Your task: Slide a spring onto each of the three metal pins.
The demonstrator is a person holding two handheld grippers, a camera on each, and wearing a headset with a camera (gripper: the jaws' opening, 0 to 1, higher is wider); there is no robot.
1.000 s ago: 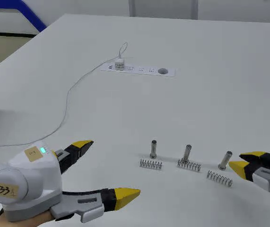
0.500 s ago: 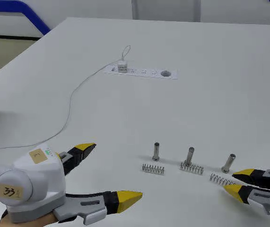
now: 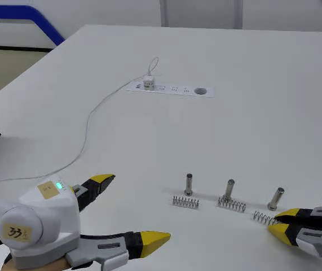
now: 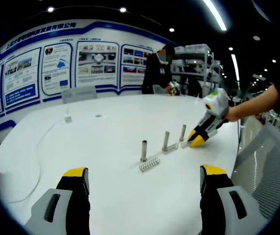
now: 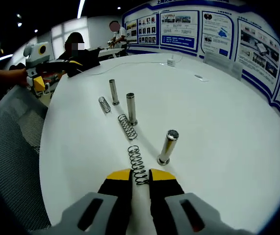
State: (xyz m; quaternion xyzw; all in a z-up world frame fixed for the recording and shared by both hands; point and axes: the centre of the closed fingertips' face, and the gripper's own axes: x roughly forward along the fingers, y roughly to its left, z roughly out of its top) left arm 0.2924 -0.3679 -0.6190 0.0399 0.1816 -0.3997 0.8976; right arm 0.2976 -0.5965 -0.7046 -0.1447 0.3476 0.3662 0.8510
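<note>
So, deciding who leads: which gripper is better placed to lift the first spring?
Right. The right gripper straddles the end of the nearest spring beside a pin; the left gripper sits open, far from the row.

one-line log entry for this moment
right gripper astride end of nearest spring, grip unclear | left gripper open, empty | three pins bare | other springs lying on table
</note>
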